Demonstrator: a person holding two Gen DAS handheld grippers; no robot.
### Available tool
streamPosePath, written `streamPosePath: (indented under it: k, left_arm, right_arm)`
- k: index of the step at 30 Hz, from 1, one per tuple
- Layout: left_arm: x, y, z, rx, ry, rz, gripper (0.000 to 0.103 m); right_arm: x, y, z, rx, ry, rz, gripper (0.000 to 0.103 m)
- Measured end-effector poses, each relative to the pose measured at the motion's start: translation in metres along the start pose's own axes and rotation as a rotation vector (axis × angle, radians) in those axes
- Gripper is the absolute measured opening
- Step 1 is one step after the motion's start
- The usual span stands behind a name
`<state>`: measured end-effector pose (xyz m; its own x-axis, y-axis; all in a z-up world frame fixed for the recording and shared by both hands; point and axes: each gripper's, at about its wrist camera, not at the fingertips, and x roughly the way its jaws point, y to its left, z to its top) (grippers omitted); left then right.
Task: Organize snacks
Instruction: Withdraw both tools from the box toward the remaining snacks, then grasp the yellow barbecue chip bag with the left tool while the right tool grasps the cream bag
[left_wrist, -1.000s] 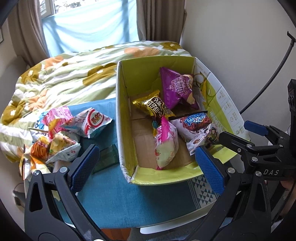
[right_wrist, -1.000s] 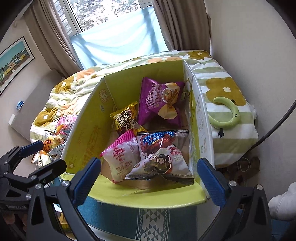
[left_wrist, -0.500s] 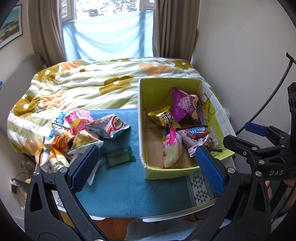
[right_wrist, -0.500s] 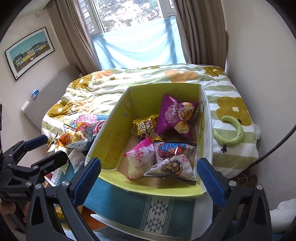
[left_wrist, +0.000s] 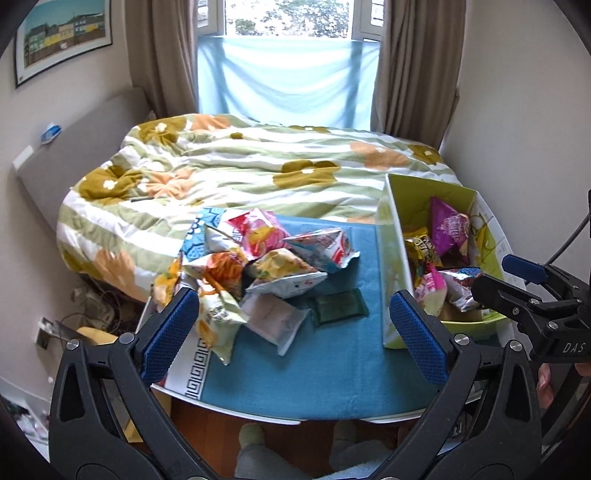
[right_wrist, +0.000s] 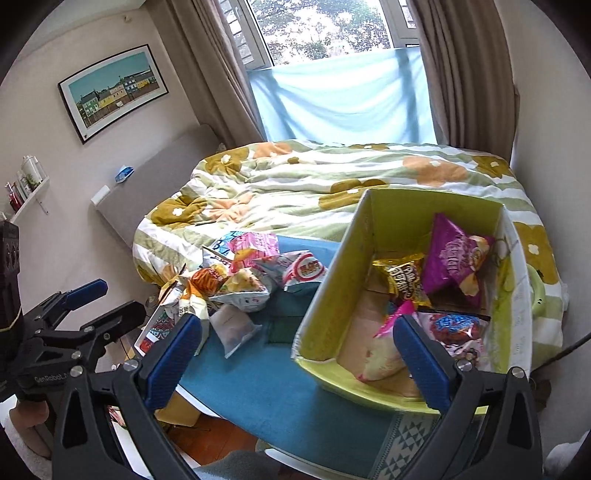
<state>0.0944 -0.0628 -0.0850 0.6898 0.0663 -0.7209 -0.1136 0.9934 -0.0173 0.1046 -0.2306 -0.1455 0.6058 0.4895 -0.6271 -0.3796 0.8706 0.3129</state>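
Both grippers have pulled back and risen since a moment ago, so the whole bed and window now show where the box filled the view before. From the left wrist view, the left gripper (left_wrist: 293, 325) hangs above the near edge of the blue cloth (left_wrist: 325, 365), its blue-padded fingers (left_wrist: 170, 334) spread wide with nothing between them, aimed toward the bed (left_wrist: 258, 173). Ahead of it, the pile of snack bags (left_wrist: 258, 269) lies on the left half of the cloth, bags overlapping at all angles; a flat dark green packet (left_wrist: 340, 306) lies alone just right of the pile, its long side running left to right. The yellow-green box (left_wrist: 393, 266) stands at the right, its long axis running away toward the bed, with a purple bag (left_wrist: 448, 227) leaning at its far end. The right gripper (left_wrist: 532, 291) shows at the right edge, marked "DAS". From the right wrist view, the right gripper (right_wrist: 297, 360) is held above the near end of the box (right_wrist: 332, 280), fingers likewise wide apart and empty. Inside, the purple bag (right_wrist: 454, 258) stands at the far end, a gold bag (right_wrist: 402, 277) beside it, a pink bag (right_wrist: 384, 354) and a blue-lettered bag (right_wrist: 458, 328) nearer. The pile (right_wrist: 236, 280) sits left of the box. The left gripper (right_wrist: 88, 306) at the left edge reads "GenRobot". Print on the bags is too small to read.
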Motion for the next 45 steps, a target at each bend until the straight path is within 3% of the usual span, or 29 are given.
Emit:
streamPosePath:
  k: [12,18,31,41,44,45]
  left_arm:
    - [0.045,0.150,0.004,0.001,0.104,-0.032,0.102]
    - [0.089,0.200,0.005,0.027,0.179,-0.087,0.102]
    - [0.204,0.207,-0.006,0.086,0.376,-0.152,0.102]
    - [0.242,0.205,-0.022,0.056,0.448,-0.125,0.102]
    - [0.246,0.200,-0.024,0.067,0.453,-0.115,0.100]
    - [0.248,0.199,-0.025,0.066,0.457,-0.118,0.096]
  right_arm:
    - [0.079,0.109,-0.012,0.050,0.081,-0.028,0.103]
    - [0.125,0.154,-0.023,0.078,0.101,-0.064,0.103]
    - [0.217,0.180,-0.065,0.188,0.152,-0.153,0.103]
    - [0.257,0.181,-0.075,0.166,0.170,-0.145,0.103]
    - [0.265,0.180,-0.076,0.151,0.167,-0.139,0.095]
    - [0.267,0.180,-0.076,0.151,0.165,-0.137,0.092]
